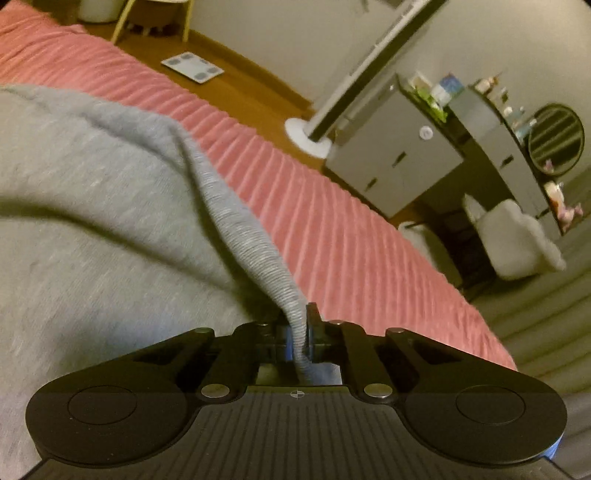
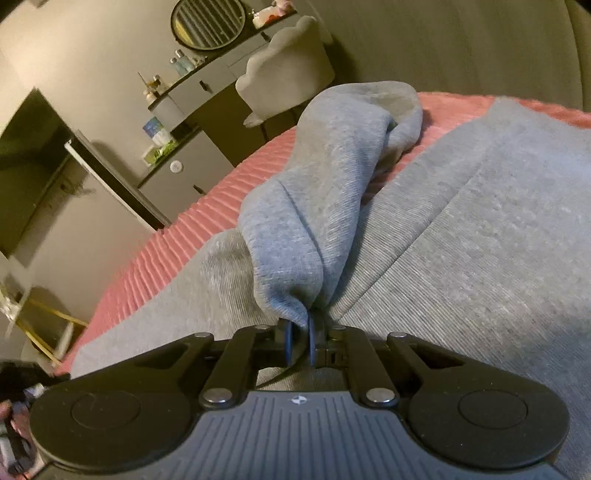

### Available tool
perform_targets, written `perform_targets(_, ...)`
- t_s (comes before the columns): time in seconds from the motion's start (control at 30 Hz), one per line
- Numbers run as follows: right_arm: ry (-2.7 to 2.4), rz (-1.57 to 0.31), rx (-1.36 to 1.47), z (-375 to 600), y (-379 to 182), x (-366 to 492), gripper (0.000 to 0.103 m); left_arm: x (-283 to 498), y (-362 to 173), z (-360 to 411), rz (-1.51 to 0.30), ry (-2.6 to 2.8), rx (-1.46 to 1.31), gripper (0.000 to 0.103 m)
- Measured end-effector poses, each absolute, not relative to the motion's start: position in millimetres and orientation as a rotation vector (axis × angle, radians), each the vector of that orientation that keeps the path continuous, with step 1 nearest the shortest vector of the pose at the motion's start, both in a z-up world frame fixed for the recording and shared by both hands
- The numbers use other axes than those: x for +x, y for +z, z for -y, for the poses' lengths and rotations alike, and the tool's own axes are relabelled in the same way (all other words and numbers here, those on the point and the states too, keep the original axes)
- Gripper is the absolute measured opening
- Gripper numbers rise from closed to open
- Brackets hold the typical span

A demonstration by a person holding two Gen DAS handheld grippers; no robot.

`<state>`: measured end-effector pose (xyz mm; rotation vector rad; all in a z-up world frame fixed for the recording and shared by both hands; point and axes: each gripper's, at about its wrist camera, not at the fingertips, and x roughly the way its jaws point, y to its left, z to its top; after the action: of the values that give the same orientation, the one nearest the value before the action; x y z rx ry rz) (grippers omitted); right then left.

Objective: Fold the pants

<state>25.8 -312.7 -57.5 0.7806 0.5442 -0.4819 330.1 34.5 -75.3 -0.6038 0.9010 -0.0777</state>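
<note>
Grey pants (image 2: 461,236) lie spread on a pink ribbed bedspread (image 1: 295,192), long axis running away from the right wrist camera toward the far bed edge. Left claw (image 1: 299,332) is clamped on a ribbed hem, fabric rising from the pinch. Right claw (image 2: 301,339) is closed on a bunched fold, lifted above the flat cloth. Room: wooden floor (image 1: 236,92) with a bathroom scale (image 1: 192,67), grey cabinets (image 1: 391,162), round mirror (image 2: 207,23), pale chair (image 2: 288,66).

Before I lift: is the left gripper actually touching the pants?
Touching. The left wrist view shows the left gripper shut on a ribbed edge of the grey pants, the cloth pinched between its fingers.
</note>
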Motion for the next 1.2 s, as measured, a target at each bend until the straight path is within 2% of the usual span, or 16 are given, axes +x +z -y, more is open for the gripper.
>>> perform_targets(0.27, -0.420, -0.488, 0.991, 331, -60, 3, 0.007, 250, -34, -58, -0.826, -0.173, -0.642, 0.008)
perform_targets(0.43, -0.425, -0.341, 1.035, 338, -16, -51, 0.006, 170, 5, -81, -0.757, -0.256, -0.603, 0.008)
perform_targets(0.53, -0.417, -0.283, 1.003, 337, 10, -88, 0.006, 107, 6, -95, -0.752, -0.294, -0.600, 0.008)
perform_targets(0.67, -0.585, -0.417, 0.829, 327, 13, -134, 0.004, 46, -32, -91, -0.841, -0.225, -0.520, 0.010)
perform_targets(0.8, -0.771, -0.588, 0.786, 340, -2, -154, 0.003, 31, -70, -81, -0.979, -0.190, -0.476, 0.009)
perform_targets(0.83, -0.774, -0.590, 0.800, 342, -1, -157, 0.005, 33, -68, -85, -0.968, -0.201, -0.500, 0.014)
perform_targets(0.9, -0.761, -0.592, 0.754, 338, 7, -153, 0.007, 35, -54, -98, -0.893, -0.173, -0.520, 0.032)
perform_targets(0.97, -0.738, -0.597, 0.662, 322, 15, -141, 0.007, 42, -39, -114, -0.805, -0.085, -0.487, 0.070)
perform_targets(1.07, -0.666, -0.626, 0.575, 300, 18, -113, 0.011, 65, -23, -136, -0.714, 0.045, -0.445, 0.075)
perform_targets(1.1, -0.644, -0.638, 0.555, 294, 17, -104, 0.017, 77, -18, -144, -0.706, 0.072, -0.446, 0.076)
perform_targets(1.13, -0.626, -0.651, 0.532, 288, 15, -94, 0.026, 85, -15, -147, -0.703, 0.084, -0.454, 0.079)
perform_targets(1.17, -0.615, -0.665, 0.499, 282, 13, -87, 0.030, 97, -15, -146, -0.701, 0.086, -0.459, 0.084)
perform_targets(1.2, -0.617, -0.684, 0.451, 276, 10, -76, 0.037, 110, -15, -147, -0.711, 0.094, -0.449, 0.086)
